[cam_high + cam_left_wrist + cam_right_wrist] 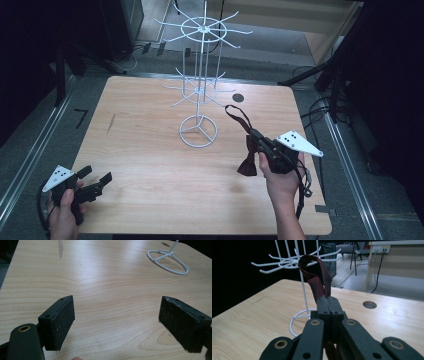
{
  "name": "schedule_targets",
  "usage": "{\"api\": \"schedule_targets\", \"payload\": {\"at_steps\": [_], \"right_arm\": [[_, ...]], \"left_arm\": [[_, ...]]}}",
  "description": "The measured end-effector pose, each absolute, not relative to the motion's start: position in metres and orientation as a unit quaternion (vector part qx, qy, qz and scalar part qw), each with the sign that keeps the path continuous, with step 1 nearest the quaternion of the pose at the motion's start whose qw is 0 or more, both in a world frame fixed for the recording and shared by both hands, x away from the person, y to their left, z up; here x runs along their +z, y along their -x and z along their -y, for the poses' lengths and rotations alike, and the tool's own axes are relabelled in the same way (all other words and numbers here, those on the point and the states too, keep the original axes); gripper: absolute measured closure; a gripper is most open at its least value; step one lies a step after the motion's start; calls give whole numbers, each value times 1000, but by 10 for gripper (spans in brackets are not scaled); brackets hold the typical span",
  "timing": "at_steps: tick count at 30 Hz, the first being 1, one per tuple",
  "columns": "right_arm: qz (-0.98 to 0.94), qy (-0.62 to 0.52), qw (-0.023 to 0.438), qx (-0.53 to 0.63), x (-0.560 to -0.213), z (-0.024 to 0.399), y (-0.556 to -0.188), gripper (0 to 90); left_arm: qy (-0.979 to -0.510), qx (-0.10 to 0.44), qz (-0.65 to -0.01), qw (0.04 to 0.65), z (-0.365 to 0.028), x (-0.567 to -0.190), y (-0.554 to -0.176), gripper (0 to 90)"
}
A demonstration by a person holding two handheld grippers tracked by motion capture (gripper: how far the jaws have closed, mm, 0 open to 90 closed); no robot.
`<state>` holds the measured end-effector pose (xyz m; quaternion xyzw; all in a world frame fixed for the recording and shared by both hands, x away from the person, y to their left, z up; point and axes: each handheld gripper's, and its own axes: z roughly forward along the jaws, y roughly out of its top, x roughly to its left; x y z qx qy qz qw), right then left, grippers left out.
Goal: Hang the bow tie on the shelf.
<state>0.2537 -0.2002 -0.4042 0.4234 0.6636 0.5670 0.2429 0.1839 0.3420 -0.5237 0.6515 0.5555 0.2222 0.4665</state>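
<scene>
- Work in hand, as judged: hanging a dark red bow tie on the white wire rack that stands at mid-surface.
- Right hand-held gripper: clenched on the tie's strap. In the right gripper view the jaws stand pressed together with the strap pinched between them and rising above the tips as an upright loop.
- Position of the tie: lifted clear of the surface at its right side. The bow hangs below the right hand-held gripper; the strap loop arcs up and away from the person, towards the rack.
- Left hand-held gripper: released and empty. In the left gripper view the two pads stand wide apart with bare wood between them. It rests low at the near left corner, well apart from both tie and rack.
- Deciding relation: the rack lies ahead and to the left of the right hand-held gripper. The lower ring of hooks sits roughly level with the top of the loop, behind it in the right gripper view. The loop's long axis runs upright, close to parallel with the rack's post.
- Nearer hand: the right, by a clear margin; it also carries the tie.
- Judgement on the next move: the loop must be carried forward and left, over a hook tip, then lowered. The loop opening is narrow; a miss or a nudge to the light rack is the likely fault.
</scene>
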Motion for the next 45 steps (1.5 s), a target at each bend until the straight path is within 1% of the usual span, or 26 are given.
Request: {"api": "schedule_targets", "payload": {"at_steps": [7,16,45], "right_arm": [[-663,-412,247,574,-392,197,-253,900],[-665,-411,242,575,-391,192,-260,900],[-678,-438,210,552,-418,160,-295,900]], "left_arm": [[-651,222,-555,467,-342,-524,-184,144],[-651,222,-555,467,-342,-524,-184,143],[-649,222,-557,469,-343,-524,-184,144]]}}
